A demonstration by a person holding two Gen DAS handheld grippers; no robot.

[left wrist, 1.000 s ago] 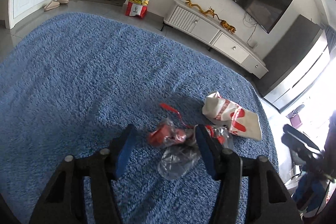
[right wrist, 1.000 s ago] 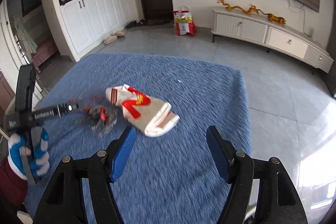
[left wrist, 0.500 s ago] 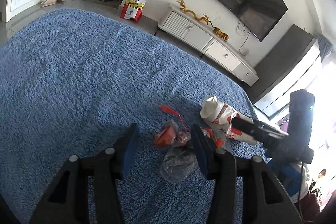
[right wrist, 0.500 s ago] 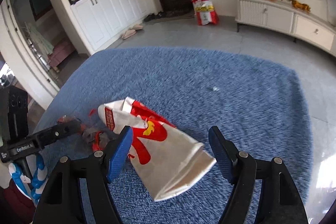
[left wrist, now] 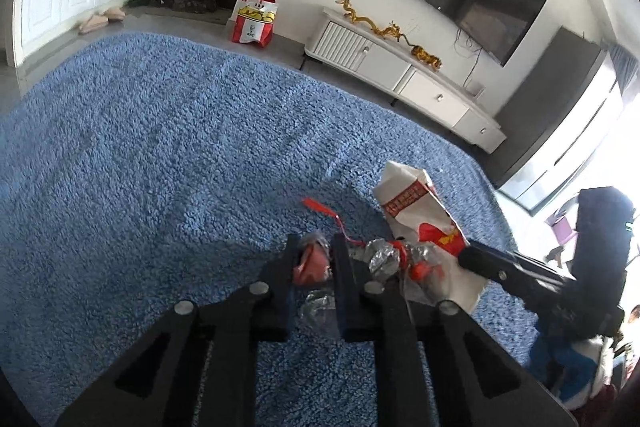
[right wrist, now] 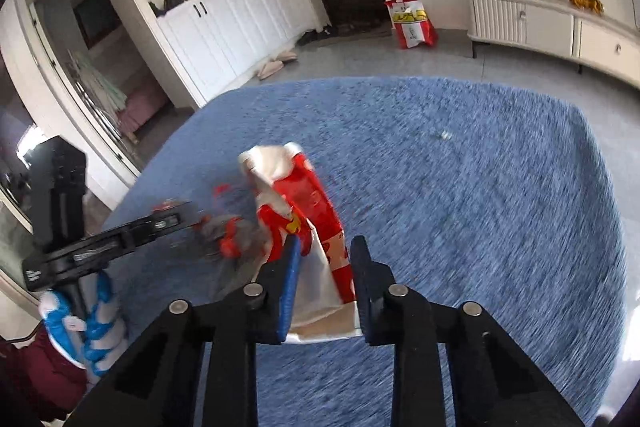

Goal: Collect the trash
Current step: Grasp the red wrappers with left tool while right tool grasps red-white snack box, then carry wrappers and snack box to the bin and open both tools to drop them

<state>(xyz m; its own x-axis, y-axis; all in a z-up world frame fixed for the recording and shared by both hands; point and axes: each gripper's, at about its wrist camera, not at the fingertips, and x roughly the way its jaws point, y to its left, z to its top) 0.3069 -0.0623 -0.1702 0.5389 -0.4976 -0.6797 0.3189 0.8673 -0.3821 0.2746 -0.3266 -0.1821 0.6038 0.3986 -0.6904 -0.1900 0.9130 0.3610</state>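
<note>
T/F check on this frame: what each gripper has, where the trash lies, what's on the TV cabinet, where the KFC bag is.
1. The left gripper is shut on the red wrapper. True.
2. The right gripper hangs open over bare rug. False: its jaws have just been closing and now pinch the red-and-white paper bag.
3. The trash lies on a blue shag rug. True.
4. The white TV cabinet has nothing on it. False: golden dragon figurines sit on top.
5. The KFC bag is between the left gripper's fingers. False: it stands on the floor past the rug.
</note>
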